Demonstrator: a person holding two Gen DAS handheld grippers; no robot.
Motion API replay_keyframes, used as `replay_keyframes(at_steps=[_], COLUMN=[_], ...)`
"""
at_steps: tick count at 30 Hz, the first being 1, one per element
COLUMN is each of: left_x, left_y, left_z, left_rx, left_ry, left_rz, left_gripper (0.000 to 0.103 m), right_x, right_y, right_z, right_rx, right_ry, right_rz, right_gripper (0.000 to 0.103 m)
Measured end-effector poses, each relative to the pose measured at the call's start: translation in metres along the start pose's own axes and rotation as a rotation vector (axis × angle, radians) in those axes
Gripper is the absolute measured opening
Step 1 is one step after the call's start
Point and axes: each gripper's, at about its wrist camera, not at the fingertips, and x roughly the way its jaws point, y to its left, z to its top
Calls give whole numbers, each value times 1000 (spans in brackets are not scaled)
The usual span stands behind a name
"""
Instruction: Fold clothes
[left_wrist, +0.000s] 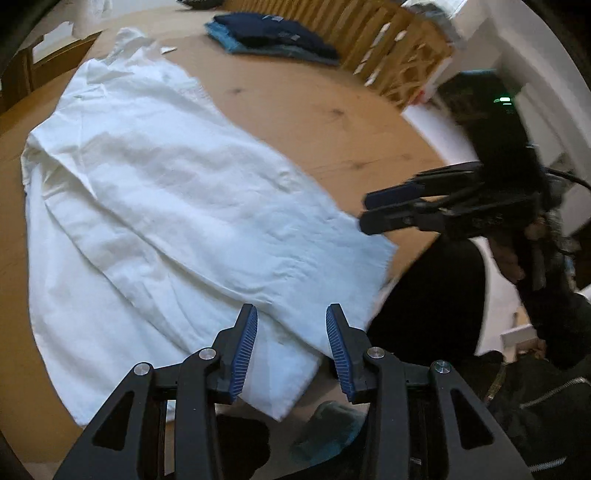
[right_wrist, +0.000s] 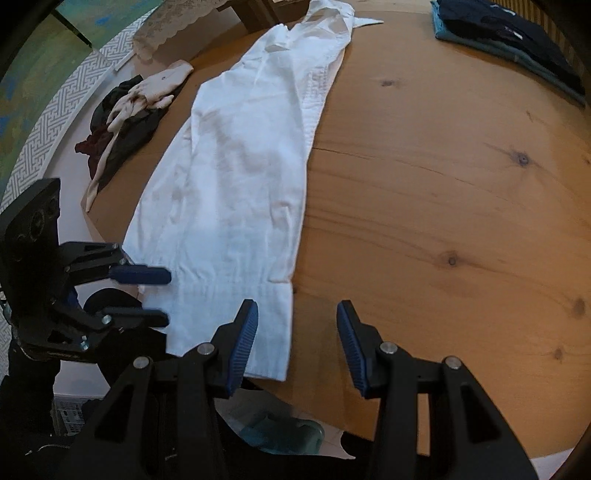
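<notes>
Unsorted clothes (right_wrist: 125, 122) heaped at table's (right_wrist: 443, 221) left edge, your left gripper (right_wrist: 164, 295) spread, empty, beside white shirt's (right_wrist: 240, 184) hem, shirt lying lengthwise mid-table, your right gripper (right_wrist: 295, 336) spread, empty, over hem corner, folded pile (right_wrist: 509, 40) far right.

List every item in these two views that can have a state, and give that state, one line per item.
white shirt: spread flat on the table, sides folded in lengthwise, not yet folded crosswise.
folded clothes stack: folded, dark navy on top of blue.
unfolded clothes pile: crumpled at the table edge.
left gripper: open, over the shirt's hem, holding nothing.
right gripper: open, by the hem corner, holding nothing.
wooden table: partly bare.
</notes>
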Motion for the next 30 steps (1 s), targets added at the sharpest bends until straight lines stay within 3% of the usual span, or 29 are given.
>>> replay_keyframes(at_steps=[7, 9, 12, 15, 21, 25, 30], left_x=[3, 5, 4, 2, -16, -37, -24], left_y=[11, 11, 10, 7, 6, 7, 21], left_z=[3, 4, 2, 5, 3, -5, -13], left_rx=[-77, -73, -47, -29, -14, 26, -36], left_ry=[6, -3, -20, -34, -74, -86, -55], left_rz=[24, 29, 22, 7, 8, 71, 44], left_gripper=[37, 33, 17, 11, 11, 11, 11], right_x=[14, 18, 20, 15, 7, 5, 17], right_y=[4, 8, 10, 7, 20, 41, 53], right_z=[11, 11, 12, 15, 17, 16, 16], right_rx=[-49, -66, -83, -62, -64, -109, -142], right_ry=[6, 24, 20, 20, 21, 30, 62], right_rz=[78, 99, 81, 113, 128, 125, 47], right_gripper=[42, 23, 16, 11, 10, 10, 10])
